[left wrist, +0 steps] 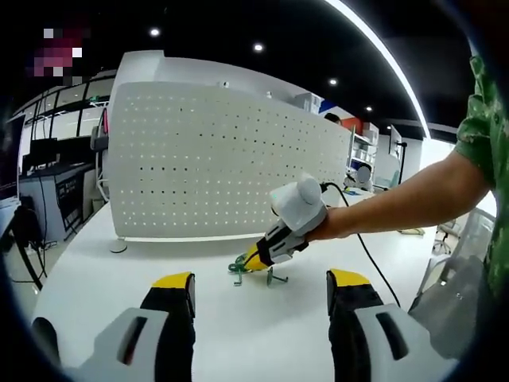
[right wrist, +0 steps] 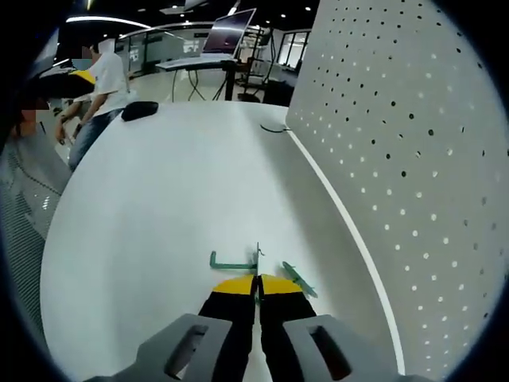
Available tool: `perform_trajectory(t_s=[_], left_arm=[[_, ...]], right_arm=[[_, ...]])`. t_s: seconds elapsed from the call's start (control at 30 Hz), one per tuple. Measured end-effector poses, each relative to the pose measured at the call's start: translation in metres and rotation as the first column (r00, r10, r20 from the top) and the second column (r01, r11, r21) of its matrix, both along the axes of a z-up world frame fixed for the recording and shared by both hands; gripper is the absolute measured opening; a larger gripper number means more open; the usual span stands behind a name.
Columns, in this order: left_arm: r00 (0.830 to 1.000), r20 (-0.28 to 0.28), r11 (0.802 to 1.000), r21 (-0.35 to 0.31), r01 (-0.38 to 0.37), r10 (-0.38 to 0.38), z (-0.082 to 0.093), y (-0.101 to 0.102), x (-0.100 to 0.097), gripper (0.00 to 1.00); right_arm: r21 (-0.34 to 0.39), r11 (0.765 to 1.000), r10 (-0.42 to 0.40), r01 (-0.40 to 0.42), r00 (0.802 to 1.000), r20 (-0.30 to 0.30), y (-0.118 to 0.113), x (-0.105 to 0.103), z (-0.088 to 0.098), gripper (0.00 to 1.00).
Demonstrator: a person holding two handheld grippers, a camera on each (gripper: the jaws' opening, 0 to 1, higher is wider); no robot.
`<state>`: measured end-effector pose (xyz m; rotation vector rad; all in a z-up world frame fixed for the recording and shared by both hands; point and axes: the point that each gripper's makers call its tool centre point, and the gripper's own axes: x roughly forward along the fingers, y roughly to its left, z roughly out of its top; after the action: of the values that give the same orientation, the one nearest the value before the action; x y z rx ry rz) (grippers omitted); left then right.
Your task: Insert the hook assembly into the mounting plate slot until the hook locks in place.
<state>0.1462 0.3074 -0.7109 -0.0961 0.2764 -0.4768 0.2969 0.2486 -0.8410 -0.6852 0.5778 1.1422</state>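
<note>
Hooks of green wire lie on the white table near the pegboard. The right gripper has its jaws pressed together on one hook, apparently pinching a thin wire between the tips, though this is hard to confirm. The left gripper hangs spread and empty, short of the hooks. A firm pinch before lifting seems wise, then turning the hook's prongs squarely toward the pegboard holes. A second piece lies just beside the right tips.
</note>
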Motion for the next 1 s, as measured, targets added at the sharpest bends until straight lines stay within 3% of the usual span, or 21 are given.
perform_trajectory(t_s=[0.7, 1.0], left_arm=[[1.000, 0.001, 1.000, 0.003, 0.003, -0.003, -0.001, 0.000, 0.001, 0.68], [1.000, -0.001, 1.000, 0.001, 0.001, -0.001, -0.001, 0.001, 0.002, 0.68]], right_arm=[[0.051, 0.996, -0.065, 0.067, 0.997, -0.036, -0.002, 0.002, 0.003, 0.00], [0.110, 0.987, -0.108, 0.113, 0.993, -0.058, -0.001, 0.005, 0.011, 0.00]])
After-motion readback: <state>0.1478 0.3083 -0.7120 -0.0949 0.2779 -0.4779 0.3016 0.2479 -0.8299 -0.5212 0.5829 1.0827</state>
